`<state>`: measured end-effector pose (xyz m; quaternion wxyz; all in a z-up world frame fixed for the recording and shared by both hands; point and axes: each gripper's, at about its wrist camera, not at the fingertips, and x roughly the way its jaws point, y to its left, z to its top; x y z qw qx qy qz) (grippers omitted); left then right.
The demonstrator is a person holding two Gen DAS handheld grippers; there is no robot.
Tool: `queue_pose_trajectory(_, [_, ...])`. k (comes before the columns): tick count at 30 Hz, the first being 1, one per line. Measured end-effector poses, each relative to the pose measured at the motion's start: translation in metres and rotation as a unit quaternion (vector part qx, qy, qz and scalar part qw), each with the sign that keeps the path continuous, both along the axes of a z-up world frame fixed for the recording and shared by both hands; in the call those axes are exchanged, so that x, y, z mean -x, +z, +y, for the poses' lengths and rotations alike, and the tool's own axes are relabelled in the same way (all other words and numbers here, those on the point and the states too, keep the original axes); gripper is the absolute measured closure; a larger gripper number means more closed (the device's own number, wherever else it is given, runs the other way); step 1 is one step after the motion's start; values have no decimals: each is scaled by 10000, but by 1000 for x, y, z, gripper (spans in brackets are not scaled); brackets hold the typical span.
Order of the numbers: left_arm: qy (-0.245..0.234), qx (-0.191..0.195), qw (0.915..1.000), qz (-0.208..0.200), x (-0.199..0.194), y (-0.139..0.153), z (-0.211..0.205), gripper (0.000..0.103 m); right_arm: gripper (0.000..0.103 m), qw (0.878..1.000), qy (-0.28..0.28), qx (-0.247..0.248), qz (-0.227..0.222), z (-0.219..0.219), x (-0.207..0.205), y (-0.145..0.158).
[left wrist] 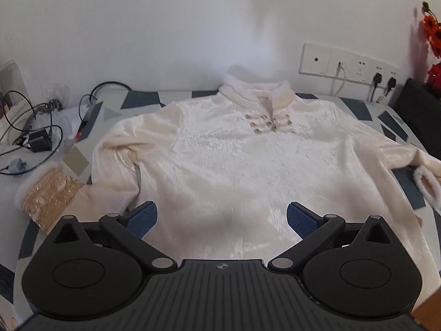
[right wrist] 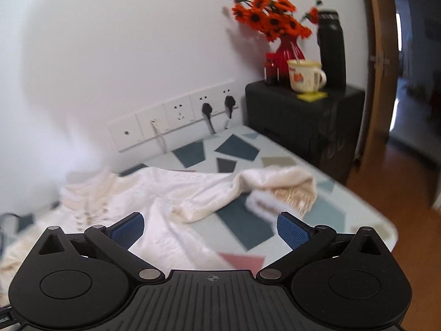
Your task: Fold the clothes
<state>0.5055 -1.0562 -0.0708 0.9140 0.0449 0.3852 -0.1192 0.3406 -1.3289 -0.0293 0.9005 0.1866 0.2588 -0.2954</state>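
A cream, velvety top [left wrist: 220, 154] lies spread flat, front side up, on a counter [left wrist: 143, 98] covered in a pale cloth with dark blue, grey and pink angular patches. Its white furry collar [left wrist: 255, 89] lies toward the wall, with small metal clasps [left wrist: 268, 124] just below the neck opening. One sleeve bends down along the garment's edge at the left of the left wrist view and ends in a gold sequined cuff [left wrist: 51, 197] with white fur trim. The other sleeve reaches toward the right edge of the counter; in the right wrist view it is folded back on itself, its gold and fur cuff [right wrist: 284, 195] showing beneath the fold.

The left gripper [left wrist: 222, 220] hangs over the lower part of the top with its blue-padded fingers [left wrist: 142, 219] spread wide and nothing between them. The right gripper [right wrist: 210, 229] hangs over the sleeve side of the counter, its fingers [right wrist: 128, 230] likewise spread wide and gripping nothing.

A row of white wall sockets [left wrist: 347, 64] runs behind the counter, two black plugs [right wrist: 217, 106] pushed in. Tangled black cables and a charger [left wrist: 40, 139] lie at the counter's left end. At the right end stands a black box [right wrist: 303, 115] carrying a red vase of orange flowers [right wrist: 275, 27], a small red bottle [right wrist: 271, 69], a cream mug [right wrist: 306, 75] on a yellow coaster, and a tall black flask [right wrist: 330, 49]. A wooden door frame [right wrist: 377, 69] rises beside it.
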Motion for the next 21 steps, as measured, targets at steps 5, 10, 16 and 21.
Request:
queue_pose_trajectory(5, [270, -170, 9995, -25, -31, 9, -21, 1, 1, 9969, 426, 124, -651, -24, -44, 26])
queue_pose_trajectory(10, [383, -483, 9975, 352, -59, -17, -52, 1, 1, 9980, 440, 436, 117, -61, -99, -21])
queue_pose_trajectory(16, [354, -674, 9919, 1014, -70, -74, -81, 1, 1, 9854, 1102, 159, 1285, -72, -127, -100])
queue_pose_trajectory(21, [116, -753, 9912, 1082, -67, -105, -103, 1, 1, 9759, 1179, 313, 1810, -68, -129, -141])
